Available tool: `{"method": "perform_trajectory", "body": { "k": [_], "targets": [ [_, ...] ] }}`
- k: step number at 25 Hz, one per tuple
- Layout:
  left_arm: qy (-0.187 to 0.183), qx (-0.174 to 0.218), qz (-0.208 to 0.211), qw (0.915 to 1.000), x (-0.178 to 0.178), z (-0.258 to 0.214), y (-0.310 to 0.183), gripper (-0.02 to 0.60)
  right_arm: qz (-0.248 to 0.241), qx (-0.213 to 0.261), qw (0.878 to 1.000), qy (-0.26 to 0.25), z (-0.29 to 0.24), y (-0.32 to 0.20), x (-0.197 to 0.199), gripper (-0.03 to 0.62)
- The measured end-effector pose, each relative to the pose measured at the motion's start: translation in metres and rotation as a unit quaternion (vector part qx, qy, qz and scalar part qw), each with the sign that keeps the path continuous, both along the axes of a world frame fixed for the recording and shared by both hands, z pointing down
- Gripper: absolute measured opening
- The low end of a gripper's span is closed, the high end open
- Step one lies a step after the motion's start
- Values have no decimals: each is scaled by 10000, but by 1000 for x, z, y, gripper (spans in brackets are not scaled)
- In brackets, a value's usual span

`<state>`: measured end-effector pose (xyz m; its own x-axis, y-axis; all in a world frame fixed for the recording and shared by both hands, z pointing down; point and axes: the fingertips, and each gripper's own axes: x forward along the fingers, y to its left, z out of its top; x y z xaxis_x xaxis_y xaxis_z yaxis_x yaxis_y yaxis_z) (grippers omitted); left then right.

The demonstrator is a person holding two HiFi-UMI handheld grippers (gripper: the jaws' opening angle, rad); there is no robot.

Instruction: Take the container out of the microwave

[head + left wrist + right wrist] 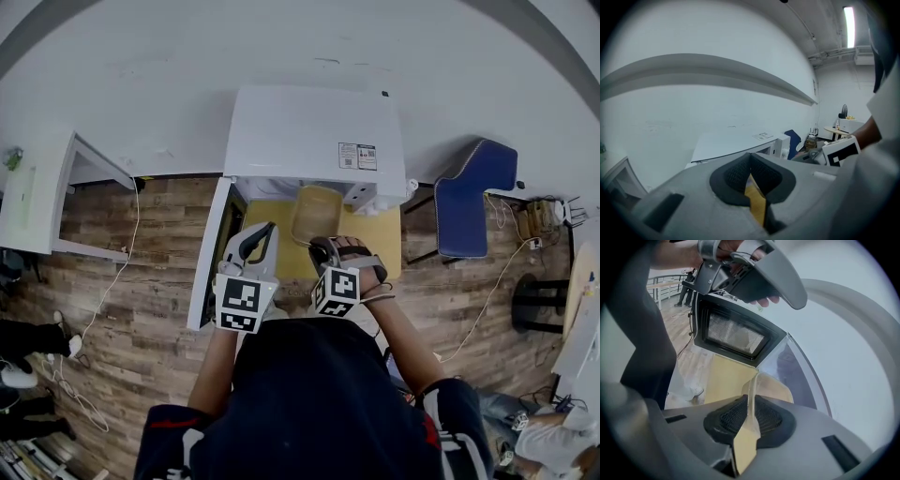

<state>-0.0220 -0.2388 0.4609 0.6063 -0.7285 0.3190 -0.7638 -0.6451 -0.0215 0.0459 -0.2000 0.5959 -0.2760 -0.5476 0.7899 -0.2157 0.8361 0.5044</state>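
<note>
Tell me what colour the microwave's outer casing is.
White. The microwave shows best in the head view, seen from above.

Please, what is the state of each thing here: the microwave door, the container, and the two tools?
microwave door: open, swung wide to the side.
container: clear, gripped at its wall, in front of the microwave.
right tool: shut on the container.
left tool: shut, nothing between its pads.
</note>
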Motion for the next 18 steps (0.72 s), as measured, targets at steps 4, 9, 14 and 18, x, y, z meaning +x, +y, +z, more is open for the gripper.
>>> {"method": "perform_trajectory", "body": {
  "k": [4, 9, 14, 18],
  "targets": [
    [-7, -29, 124, 9999, 8, 2, 2, 12, 130, 28, 9999, -19, -3, 5, 7, 49],
    [-28, -9, 296, 9996, 20, 2, 3, 12, 274, 69, 9996, -15, -6, 9, 16, 48],
    [-83, 4, 434, 9990, 30, 4, 5, 12, 385, 72, 9992, -40, -8, 14, 21, 48],
    [-84, -17, 515, 9986, 35, 6, 7, 12, 429, 38, 9991, 5, -8, 19, 24, 48]
  ]
}}
